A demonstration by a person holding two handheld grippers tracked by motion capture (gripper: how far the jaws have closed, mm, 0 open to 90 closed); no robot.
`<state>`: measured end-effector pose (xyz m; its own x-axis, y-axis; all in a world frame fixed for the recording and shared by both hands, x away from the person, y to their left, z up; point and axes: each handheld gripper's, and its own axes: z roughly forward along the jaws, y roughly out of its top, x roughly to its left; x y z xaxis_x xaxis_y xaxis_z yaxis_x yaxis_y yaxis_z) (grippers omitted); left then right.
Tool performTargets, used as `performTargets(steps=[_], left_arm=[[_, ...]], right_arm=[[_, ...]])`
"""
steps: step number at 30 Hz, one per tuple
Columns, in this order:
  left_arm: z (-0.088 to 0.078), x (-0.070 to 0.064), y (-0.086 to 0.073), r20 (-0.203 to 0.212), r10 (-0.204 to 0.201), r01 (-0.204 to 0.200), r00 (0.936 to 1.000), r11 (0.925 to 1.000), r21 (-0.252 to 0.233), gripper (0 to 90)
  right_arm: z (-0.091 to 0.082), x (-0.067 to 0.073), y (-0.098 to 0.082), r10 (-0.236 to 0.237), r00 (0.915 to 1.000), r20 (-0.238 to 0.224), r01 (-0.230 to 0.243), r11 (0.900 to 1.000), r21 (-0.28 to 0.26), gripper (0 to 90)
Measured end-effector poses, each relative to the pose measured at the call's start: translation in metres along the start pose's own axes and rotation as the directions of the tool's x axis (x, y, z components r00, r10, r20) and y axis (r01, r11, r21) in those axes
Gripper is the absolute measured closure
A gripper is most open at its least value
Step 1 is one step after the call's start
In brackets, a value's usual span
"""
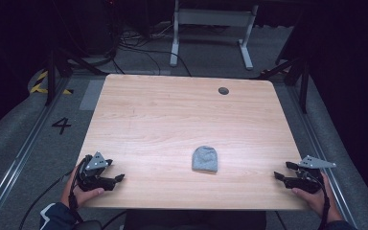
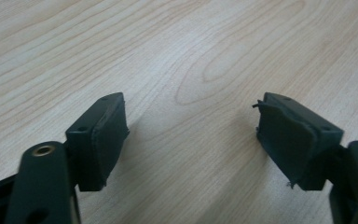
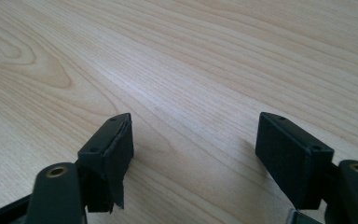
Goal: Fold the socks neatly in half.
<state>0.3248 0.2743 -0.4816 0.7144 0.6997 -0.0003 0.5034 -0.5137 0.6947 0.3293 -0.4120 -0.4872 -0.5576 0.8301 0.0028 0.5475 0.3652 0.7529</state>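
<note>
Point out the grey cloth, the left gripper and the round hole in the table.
grey cloth (image 1: pixel 205 159): high view, middle of the folded fabric.
left gripper (image 1: pixel 120 178): high view, midway between its open fingertips.
round hole (image 1: pixel 223 90): high view, centre of the dark opening near the table's far edge.
</note>
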Motion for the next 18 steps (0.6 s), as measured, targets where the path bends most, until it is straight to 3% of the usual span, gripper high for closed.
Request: performTargets(steps=[8, 9, 10, 18], left_arm=[[0.0007, -0.0002, 0.0006, -0.022, -0.017, 0.017, 0.9996, 0.9998, 0.01, 18.4], [0.0017, -0.0014, 0.0007, -0.017, -0.033, 0.033, 0.9993, 0.9994, 0.007, 17.5], [0.0016, -0.0004, 0.0011, -0.02, -0.017, 0.017, 0.9997, 0.9998, 0.01, 16.7], [0.0028, -0.0011, 0.002, -0.021, -0.026, 0.026, 0.9994, 0.9996, 0.012, 14.8]], right_arm=[[0.0003, -0.0004, 0.0004, 0.003, 1.0, -0.005, -0.003, 1.0, 0.005, 26.4], [0.0004, -0.0004, 0.0005, 0.004, 1.0, -0.006, -0.004, 1.0, 0.005, 26.2], [0.0005, -0.0004, 0.0006, 0.003, 1.0, -0.006, -0.003, 1.0, 0.005, 26.0], [0.0006, -0.0003, 0.0007, 0.004, 1.0, -0.005, -0.004, 1.0, 0.006, 25.9]])
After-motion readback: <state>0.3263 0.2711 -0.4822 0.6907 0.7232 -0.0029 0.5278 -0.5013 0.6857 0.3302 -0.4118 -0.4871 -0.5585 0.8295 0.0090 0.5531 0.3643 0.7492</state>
